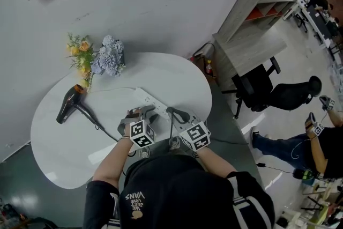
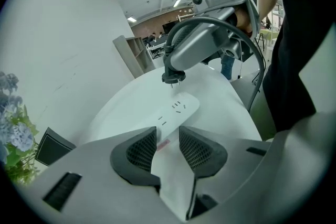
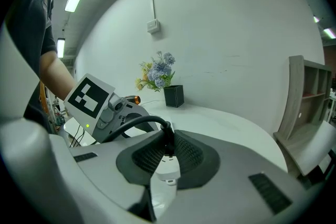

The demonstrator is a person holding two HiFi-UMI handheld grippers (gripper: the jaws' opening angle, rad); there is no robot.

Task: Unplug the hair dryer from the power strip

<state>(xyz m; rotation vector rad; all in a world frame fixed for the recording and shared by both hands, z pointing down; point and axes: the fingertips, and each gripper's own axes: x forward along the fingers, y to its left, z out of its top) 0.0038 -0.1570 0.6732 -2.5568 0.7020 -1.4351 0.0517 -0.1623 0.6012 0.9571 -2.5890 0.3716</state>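
Two grippers: both work at the near middle of the white desk (image 1: 64, 163), over the power strip (image 2: 178, 107).
Left gripper (image 2: 168, 141): its fingers (image 2: 139, 152) stand fairly wide. They are closed across the near end of the strip and pin it to the desk.
Right gripper (image 3: 168, 152): its fingers (image 3: 194, 157) are nearly together, clamped on the black plug (image 2: 173, 77) where the cord enters it.
Plug: its prongs are bare. It hangs just above the sockets, apart from the strip, so it looks to be out already.
Hair dryer (image 1: 68, 105): it lies on its side at the far left of the desk, near the flowers (image 1: 102, 59) and well apart from the strip. Its cord (image 1: 99, 126) trails right toward the grippers.
Handling, plug: probably hard, small and light. It is best held by its stiff body, not by the soft cord.
Handling, strip: likely light and prone to slide on the smooth desk, so it needs holding down.
Handling, cord: it is limp and may tug at the dryer if pulled far.
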